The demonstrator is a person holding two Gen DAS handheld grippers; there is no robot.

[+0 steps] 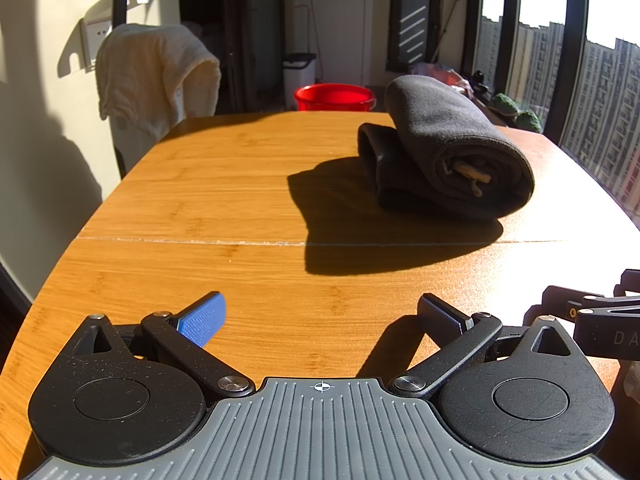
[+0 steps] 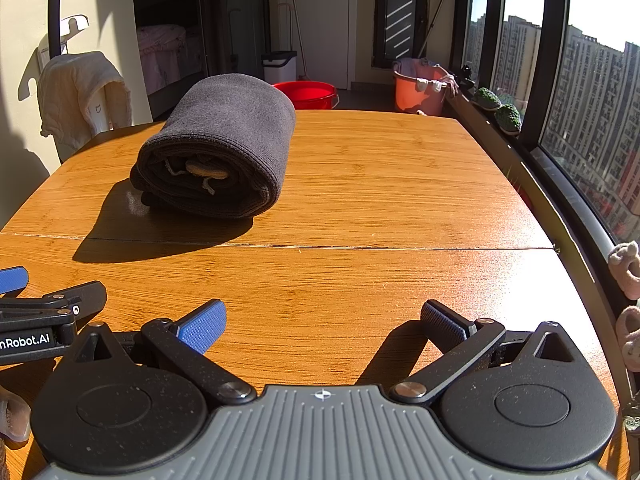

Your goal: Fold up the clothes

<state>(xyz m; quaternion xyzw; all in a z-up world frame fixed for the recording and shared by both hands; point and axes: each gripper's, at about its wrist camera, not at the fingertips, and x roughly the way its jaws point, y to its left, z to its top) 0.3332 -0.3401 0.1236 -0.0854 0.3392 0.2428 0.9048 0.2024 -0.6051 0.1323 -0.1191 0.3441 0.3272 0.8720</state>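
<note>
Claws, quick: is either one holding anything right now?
Left claw: open, holding nothing.
Right claw: open, holding nothing.

Each gripper, the left gripper (image 1: 322, 314) and the right gripper (image 2: 323, 316), is made of black arms with silver screws, round black discs and a grey ribbed plate. Blue bumpy pads (image 1: 202, 320) are fitted on the fingers.

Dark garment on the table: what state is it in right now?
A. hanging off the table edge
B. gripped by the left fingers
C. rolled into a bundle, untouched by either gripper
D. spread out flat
C: the dark garment lies rolled up on the table, while the left gripper and right gripper are both open and well short of it.
</note>
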